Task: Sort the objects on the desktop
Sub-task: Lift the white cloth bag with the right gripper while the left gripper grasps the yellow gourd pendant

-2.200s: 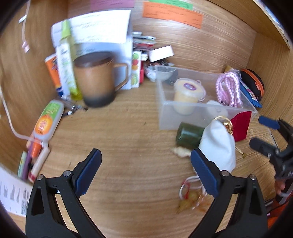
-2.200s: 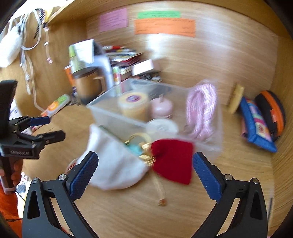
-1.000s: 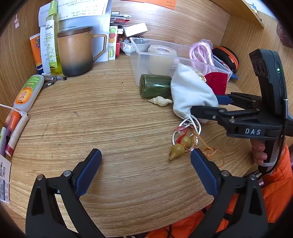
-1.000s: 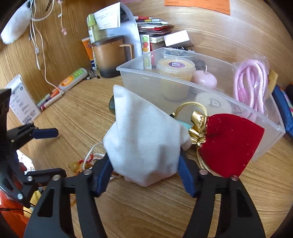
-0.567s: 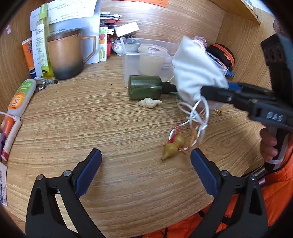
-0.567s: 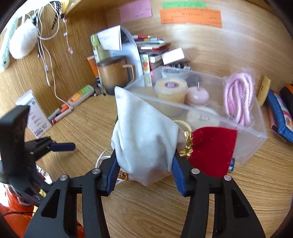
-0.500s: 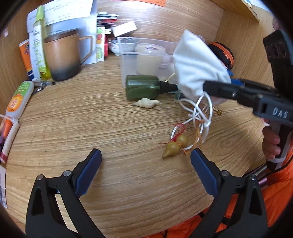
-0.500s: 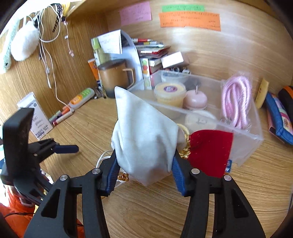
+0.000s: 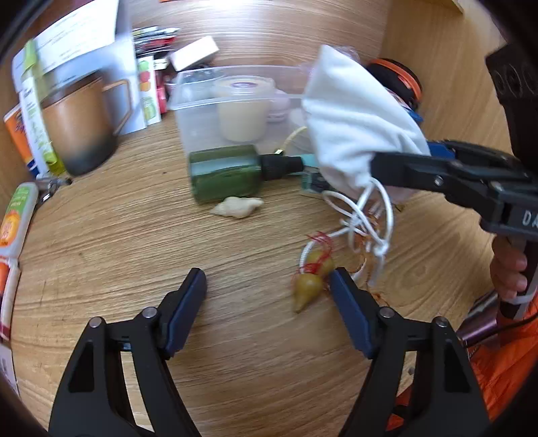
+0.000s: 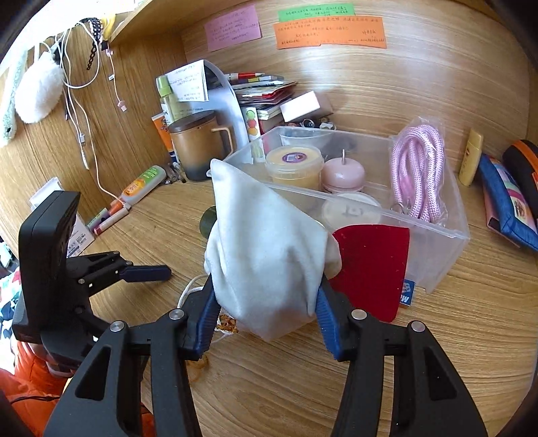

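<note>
Left wrist view: nearest the lens, the left gripper (image 9: 269, 289) has its blue pads apart and closing, with bare wooden desk (image 9: 101, 242) between them. The small yellow-green gourd charm (image 9: 307, 285) with red thread lies just inside the right-hand pad, at about four o'clock; whether it touches that pad cannot be told. Beyond it, at two o'clock, white drawstrings (image 9: 366, 218) hang in loops from the white cloth pouch (image 9: 356, 124), raised off the desk in the right gripper (image 9: 400, 168), whose black body shows the letters "DA" at the frame edge. At twelve o'clock a small pale shell (image 9: 238, 206) lies just in front of a dark green bottle (image 9: 225, 173) on its side, which rests against the clear plastic bin (image 9: 198, 101).

In the right wrist view, the right gripper's (image 10: 265, 309) pads press both sides of the pouch's (image 10: 265, 255) gathered lower part. A red velvet pouch (image 10: 373, 265) leans on the bin's front wall at two o'clock. Inside the bin (image 10: 450, 242) are a yellow tub (image 10: 294, 164), a pink round item (image 10: 343, 173) and a pink cord (image 10: 420, 168). At eleven o'clock stands a brown lidded mug (image 10: 198, 144). Farthest, pink, green and orange notes (image 10: 329, 32) on the back wall carry handwriting too small to read.
</note>
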### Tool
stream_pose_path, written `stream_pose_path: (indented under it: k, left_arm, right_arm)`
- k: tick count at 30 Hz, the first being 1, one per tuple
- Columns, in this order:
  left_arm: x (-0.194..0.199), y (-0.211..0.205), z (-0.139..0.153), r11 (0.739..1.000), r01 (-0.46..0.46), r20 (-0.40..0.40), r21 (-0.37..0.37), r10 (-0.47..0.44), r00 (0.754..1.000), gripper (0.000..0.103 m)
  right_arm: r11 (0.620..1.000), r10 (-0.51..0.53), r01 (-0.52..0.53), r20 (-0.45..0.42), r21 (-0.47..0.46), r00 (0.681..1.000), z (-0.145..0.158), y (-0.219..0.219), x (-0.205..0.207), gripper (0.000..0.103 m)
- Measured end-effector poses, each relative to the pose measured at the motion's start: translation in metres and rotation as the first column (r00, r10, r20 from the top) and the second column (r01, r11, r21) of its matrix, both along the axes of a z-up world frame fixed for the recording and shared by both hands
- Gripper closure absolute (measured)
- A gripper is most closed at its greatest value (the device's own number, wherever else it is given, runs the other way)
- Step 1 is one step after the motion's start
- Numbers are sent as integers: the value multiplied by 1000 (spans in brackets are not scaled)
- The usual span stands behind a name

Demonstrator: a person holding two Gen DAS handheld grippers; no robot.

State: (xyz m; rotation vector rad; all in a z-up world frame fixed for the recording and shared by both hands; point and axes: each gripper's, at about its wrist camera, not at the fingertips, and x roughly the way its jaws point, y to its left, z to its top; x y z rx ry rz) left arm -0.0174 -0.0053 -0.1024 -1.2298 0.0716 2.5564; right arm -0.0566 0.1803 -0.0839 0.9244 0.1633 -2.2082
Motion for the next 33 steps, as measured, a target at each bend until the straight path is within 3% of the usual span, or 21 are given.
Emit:
stream_pose_path:
  k: [6, 14, 24, 33]
  left_arm:
    - [-3, 19, -1, 997, 31, -29, -66, -33, 999, 46]
    - [-12, 16, 1, 998, -17, -29, -55, 15, 999, 83]
    - [-10, 14, 15, 1000, -16, -62, -2, 16, 998, 83]
    - [-10, 16, 27, 1000, -4, -91, 16, 6, 996, 84]
  right_arm:
    - [1000, -7, 7, 8, -15, 1000, 0, 5, -2, 55]
    - [999, -13, 13, 15, -38, 1000, 0, 10, -3, 55]
    - [998, -14, 15, 15, -57, 1000, 3, 15, -4, 55]
    - [997, -13, 10, -38, -80, 999, 22, 20, -3, 55]
